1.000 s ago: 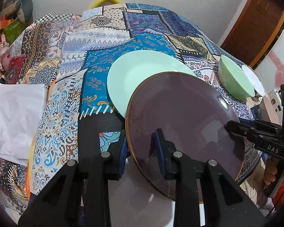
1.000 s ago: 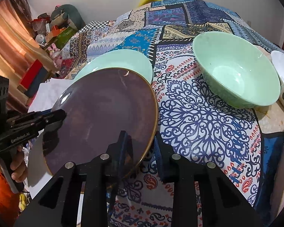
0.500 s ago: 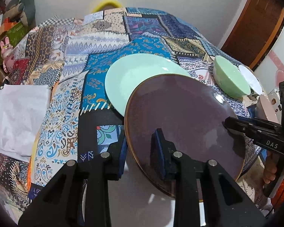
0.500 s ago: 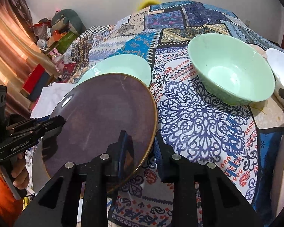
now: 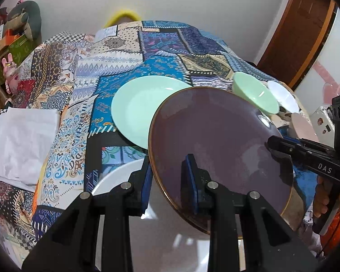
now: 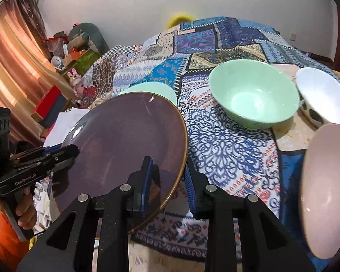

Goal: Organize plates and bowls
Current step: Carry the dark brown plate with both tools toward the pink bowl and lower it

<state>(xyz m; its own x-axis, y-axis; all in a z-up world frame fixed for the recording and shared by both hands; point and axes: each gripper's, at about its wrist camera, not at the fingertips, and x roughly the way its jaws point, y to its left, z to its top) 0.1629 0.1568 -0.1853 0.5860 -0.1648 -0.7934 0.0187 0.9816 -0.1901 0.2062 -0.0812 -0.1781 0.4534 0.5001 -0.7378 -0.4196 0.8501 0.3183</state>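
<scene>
While gripped at opposite rims by the left gripper [image 5: 167,178] and right gripper [image 6: 168,180], the purple plate [image 5: 219,140] is held above the bench [image 6: 226,140].

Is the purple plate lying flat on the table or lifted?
Lifted and tilted: the purple plate is gripped at opposite rims by the left gripper and right gripper, above a white plate.

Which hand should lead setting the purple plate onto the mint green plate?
Left, probably: the green plate lies just ahead of the left gripper. Both grip the purple plate.
</scene>
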